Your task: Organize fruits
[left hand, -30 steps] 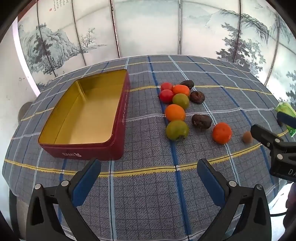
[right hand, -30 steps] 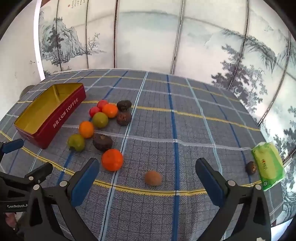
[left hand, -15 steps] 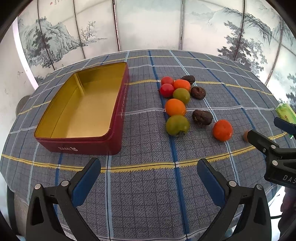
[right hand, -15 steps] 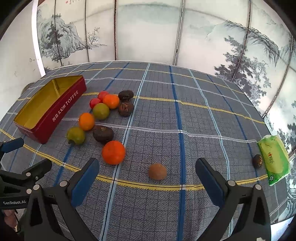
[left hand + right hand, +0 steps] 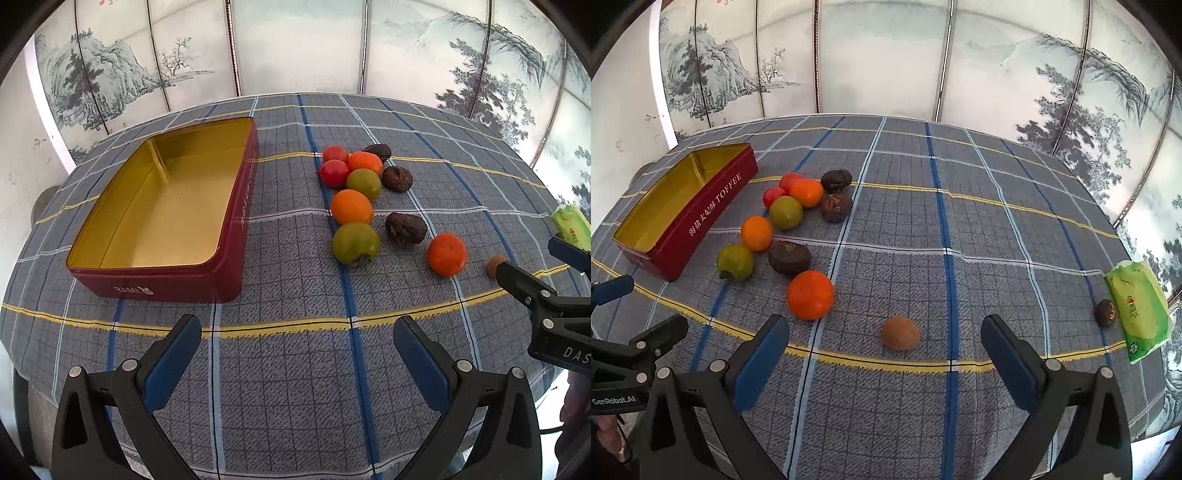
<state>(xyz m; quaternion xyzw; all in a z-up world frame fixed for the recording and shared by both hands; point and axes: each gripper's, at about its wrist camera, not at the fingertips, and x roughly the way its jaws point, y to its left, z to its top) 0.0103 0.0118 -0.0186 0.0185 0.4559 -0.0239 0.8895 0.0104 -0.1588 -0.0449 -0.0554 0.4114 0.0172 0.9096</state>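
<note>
Fruit cluster: two small red round fruits (image 5: 334, 168), three orange round fruits (image 5: 351, 206), two green round fruits (image 5: 356, 243) and three dark brown wrinkled fruits (image 5: 406, 229) lie loose on the table, just right of the tin.
Stray fruit: a small tan round fruit (image 5: 900, 332) sits alone on the cloth, apart from the nearest orange fruit (image 5: 810, 294); another dark wrinkled fruit (image 5: 1105, 312) lies just beside the green packet.
Tin: rectangular dark red metal tin with gold inside (image 5: 236, 206), lid off, nothing in it.
Left gripper (image 5: 297, 341): jaws spread wide, holding nothing, above the cloth near the table edge.
Right gripper (image 5: 885, 341): jaws spread wide, holding nothing, the tan fruit lying just ahead between them.
Table: round, covered by a blue-grey plaid cloth (image 5: 960, 221).
Packet: green plastic tissue packet (image 5: 1139, 306) at the right edge.
</note>
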